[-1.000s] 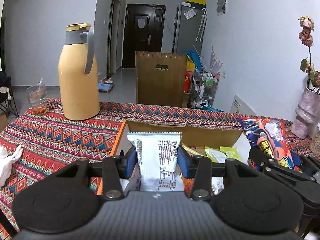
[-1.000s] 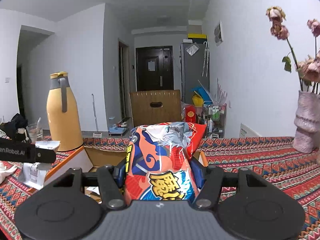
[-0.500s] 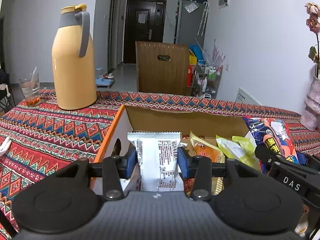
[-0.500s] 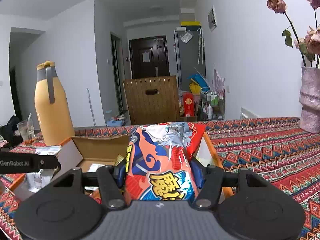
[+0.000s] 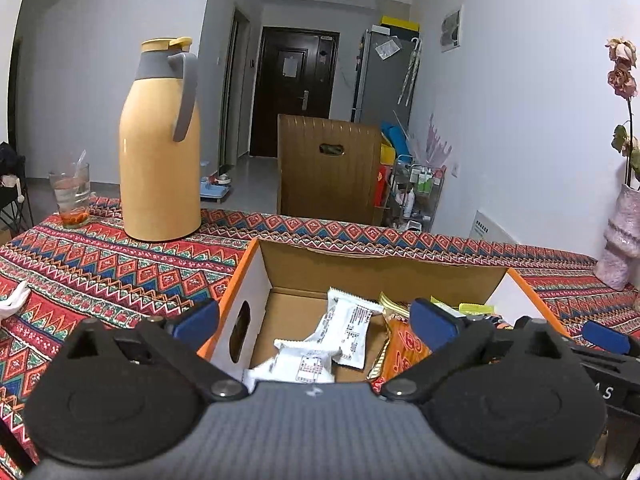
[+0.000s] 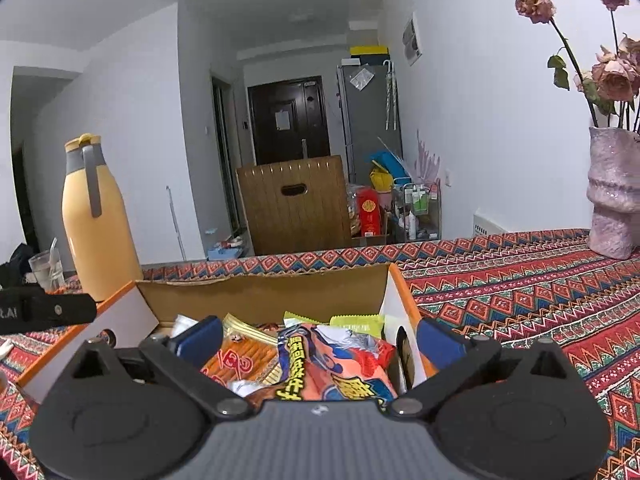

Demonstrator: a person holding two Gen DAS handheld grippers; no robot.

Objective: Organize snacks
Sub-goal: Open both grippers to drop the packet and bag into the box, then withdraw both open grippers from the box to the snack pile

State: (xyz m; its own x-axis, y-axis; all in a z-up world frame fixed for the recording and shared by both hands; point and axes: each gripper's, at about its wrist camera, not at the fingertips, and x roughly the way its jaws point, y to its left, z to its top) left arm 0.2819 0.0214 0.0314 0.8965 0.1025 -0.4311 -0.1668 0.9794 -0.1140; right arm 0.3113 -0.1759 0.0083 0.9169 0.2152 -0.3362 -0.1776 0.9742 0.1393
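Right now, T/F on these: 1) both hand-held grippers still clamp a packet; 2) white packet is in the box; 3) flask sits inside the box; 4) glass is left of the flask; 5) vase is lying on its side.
1) False. The left hand-held gripper and the right hand-held gripper are opening; neither one's pads press on a packet.
2) True. The white packet lies in the cardboard box.
3) False. The yellow flask stands on the patterned tablecloth, beyond the box's left corner.
4) True. The glass stands left of the flask in the left wrist view.
5) False. The pink vase stands upright, holding dried roses.
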